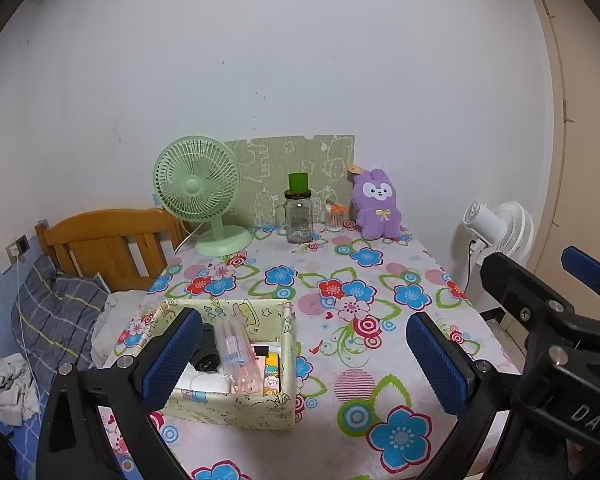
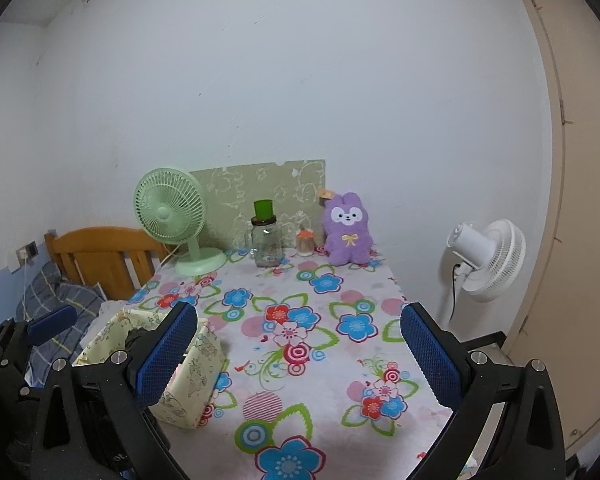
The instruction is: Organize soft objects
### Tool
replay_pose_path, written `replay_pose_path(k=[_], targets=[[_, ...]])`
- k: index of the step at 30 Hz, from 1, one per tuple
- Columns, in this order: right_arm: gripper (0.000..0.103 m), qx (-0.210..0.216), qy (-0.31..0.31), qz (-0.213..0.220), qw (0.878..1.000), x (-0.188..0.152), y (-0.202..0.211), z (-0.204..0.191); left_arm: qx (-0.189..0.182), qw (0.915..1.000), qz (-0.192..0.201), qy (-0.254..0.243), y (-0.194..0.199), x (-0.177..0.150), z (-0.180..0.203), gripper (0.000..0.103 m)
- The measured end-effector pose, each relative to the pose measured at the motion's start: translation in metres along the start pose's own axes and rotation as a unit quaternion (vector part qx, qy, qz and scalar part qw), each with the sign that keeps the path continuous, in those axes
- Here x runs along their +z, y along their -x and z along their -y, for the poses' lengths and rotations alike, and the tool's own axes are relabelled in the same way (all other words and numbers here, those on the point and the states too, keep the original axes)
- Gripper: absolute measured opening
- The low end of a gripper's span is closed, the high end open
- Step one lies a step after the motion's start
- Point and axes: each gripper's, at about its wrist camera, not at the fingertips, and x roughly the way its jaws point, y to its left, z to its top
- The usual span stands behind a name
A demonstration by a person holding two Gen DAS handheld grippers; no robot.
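A purple plush rabbit (image 1: 376,206) sits upright at the far right of the flowered table (image 1: 340,304), against the wall; it also shows in the right wrist view (image 2: 347,230). A pale yellow fabric box (image 1: 236,364) holding packets and small items stands at the near left; in the right wrist view it (image 2: 184,368) is behind the left finger. My left gripper (image 1: 304,360) is open and empty above the near table, with the box by its left finger. My right gripper (image 2: 298,358) is open and empty above the near table. The right gripper also appears at the right edge of the left wrist view (image 1: 548,320).
A green desk fan (image 1: 198,192), a glass jar with a green cap (image 1: 299,212) and a small cotton-swab cup (image 1: 334,218) stand along the back. A patterned board (image 1: 296,176) leans on the wall. A white floor fan (image 2: 486,258) stands to the right, a wooden bed (image 1: 104,248) to the left.
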Motion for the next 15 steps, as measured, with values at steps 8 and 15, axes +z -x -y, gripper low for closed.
replay_pose_path(k=[8, 15], targets=[[0.103, -0.003, -0.01, 0.004, 1.0, 0.0, 0.008, 0.007, 0.012, 0.9998, 0.011, 0.009, 0.009, 0.001, -0.005, 0.103], [0.103, -0.005, -0.007, 0.009, 1.0, 0.0, 0.013, 0.009, 0.013, 0.9997, 0.018, 0.014, 0.014, 0.002, -0.008, 0.103]])
